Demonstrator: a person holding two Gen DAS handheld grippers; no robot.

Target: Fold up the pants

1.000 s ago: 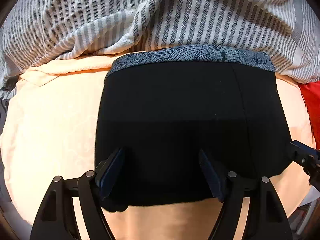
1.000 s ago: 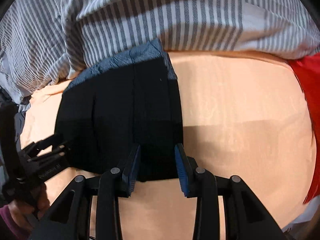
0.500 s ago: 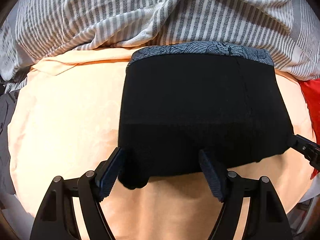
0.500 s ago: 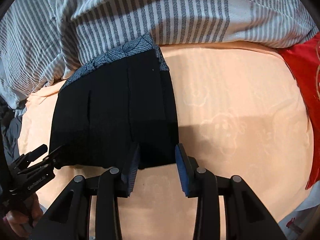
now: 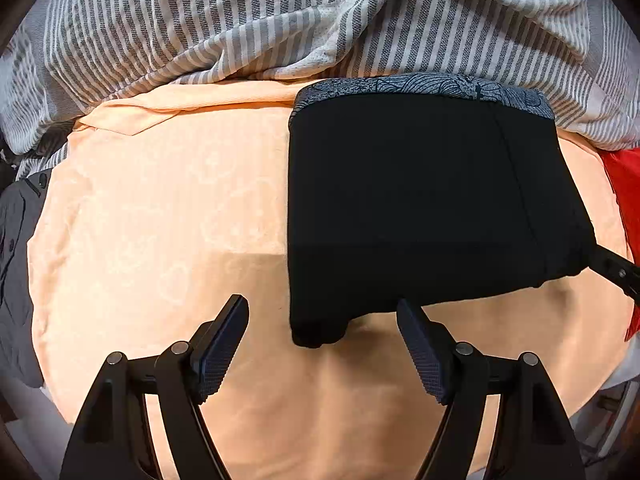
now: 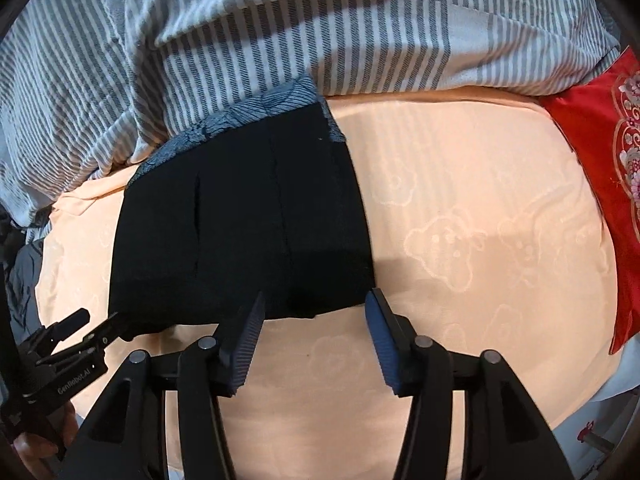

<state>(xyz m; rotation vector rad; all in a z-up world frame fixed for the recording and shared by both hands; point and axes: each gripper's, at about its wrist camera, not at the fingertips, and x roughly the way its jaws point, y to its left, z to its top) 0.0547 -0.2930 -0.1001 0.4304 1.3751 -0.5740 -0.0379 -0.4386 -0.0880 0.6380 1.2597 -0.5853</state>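
Observation:
The black pants lie folded in a compact rectangle on the peach bed sheet, with a blue patterned waistband along the far edge. They also show in the right wrist view. My left gripper is open and empty, just in front of the fold's near left corner. My right gripper is open and empty, just in front of the near right corner. Each gripper shows at the edge of the other's view, the right one and the left one.
A grey-and-white striped blanket is bunched along the far side of the bed, touching the waistband. A red embroidered cloth lies at the right. Dark grey fabric hangs at the left edge. Bare peach sheet stretches right of the pants.
Both grippers have drawn back from the pants' near edge and hold nothing; the right jaws have opened wider. The left view has shifted left, so the pants sit further right.

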